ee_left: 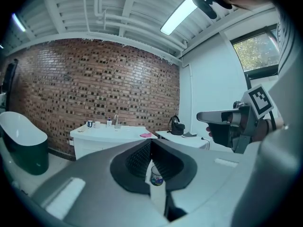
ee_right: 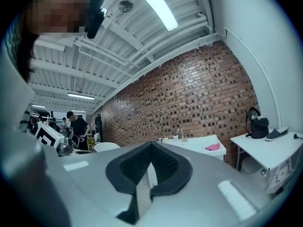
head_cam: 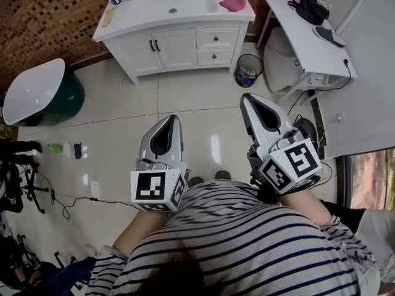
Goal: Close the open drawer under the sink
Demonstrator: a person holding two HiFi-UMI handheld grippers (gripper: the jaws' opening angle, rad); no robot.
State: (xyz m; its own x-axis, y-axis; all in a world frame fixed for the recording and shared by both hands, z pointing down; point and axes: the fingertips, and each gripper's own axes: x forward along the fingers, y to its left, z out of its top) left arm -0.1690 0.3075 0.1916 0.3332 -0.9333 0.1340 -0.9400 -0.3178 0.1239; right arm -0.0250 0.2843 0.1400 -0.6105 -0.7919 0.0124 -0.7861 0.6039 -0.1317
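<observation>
At the far end of the floor in the head view, the white cabinet (head_cam: 162, 49) with the sink (head_cam: 180, 5) stands against the brick wall. Its two drawers (head_cam: 226, 39) are stacked at its right end, beside a waste bin (head_cam: 248, 70). From here I cannot tell which drawer stands out. Near the person and well apart from the cabinet, the left gripper (head_cam: 173, 119) and right gripper (head_cam: 246, 97) point toward it.

In the left gripper view the jaws meet at the tip with nothing between them. The cabinet lies far ahead, to the left.

In the right gripper view the jaws are likewise pressed together and empty. The cabinet top, with a pink cloth (ee_right: 213, 146) on it, lies far off to the right.

The drawer front is probably rigid, light and running on slides. A flat push beside the knob (head_cam: 216, 39) should serve, though the smooth paint may let a tip skid.
</observation>
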